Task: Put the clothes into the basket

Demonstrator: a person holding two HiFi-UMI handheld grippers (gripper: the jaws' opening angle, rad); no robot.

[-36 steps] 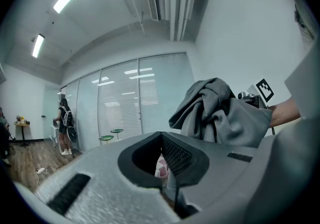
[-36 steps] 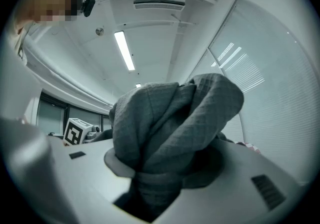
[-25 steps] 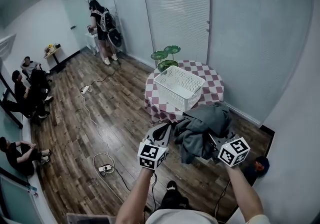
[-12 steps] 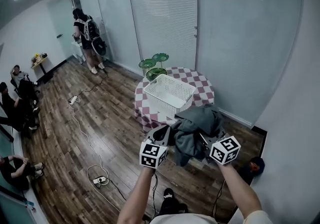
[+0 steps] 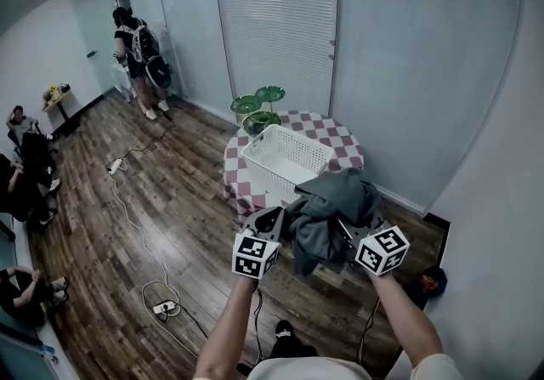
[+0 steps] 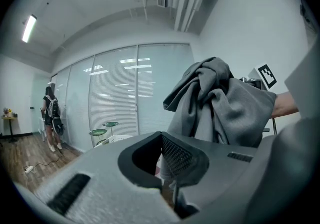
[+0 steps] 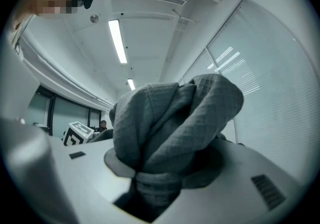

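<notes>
A bundle of grey clothes (image 5: pixel 330 210) hangs in the air in front of me, with my right gripper (image 5: pixel 347 232) shut on it. In the right gripper view the grey clothes (image 7: pixel 170 123) fill the jaws and hide the tips of my right gripper (image 7: pixel 152 188). To the left of the bundle, my left gripper (image 5: pixel 270 222) is open and holds nothing. In the left gripper view the clothes (image 6: pixel 220 102) hang to the right of my left gripper (image 6: pixel 161 155). The white basket (image 5: pixel 285 154) stands on a round checked table (image 5: pixel 347 137) just beyond the bundle.
Green round leaf-shaped stands (image 5: pixel 257 104) are behind the table by the glass wall with blinds. A cable and power strip (image 5: pixel 161 307) lie on the wooden floor at left. A person with a backpack (image 5: pixel 136 47) stands far left, and others sit along the left wall.
Both grippers and the grey clothes have moved forward toward the table. The basket and table now sit closer to the bundle in the head view.
</notes>
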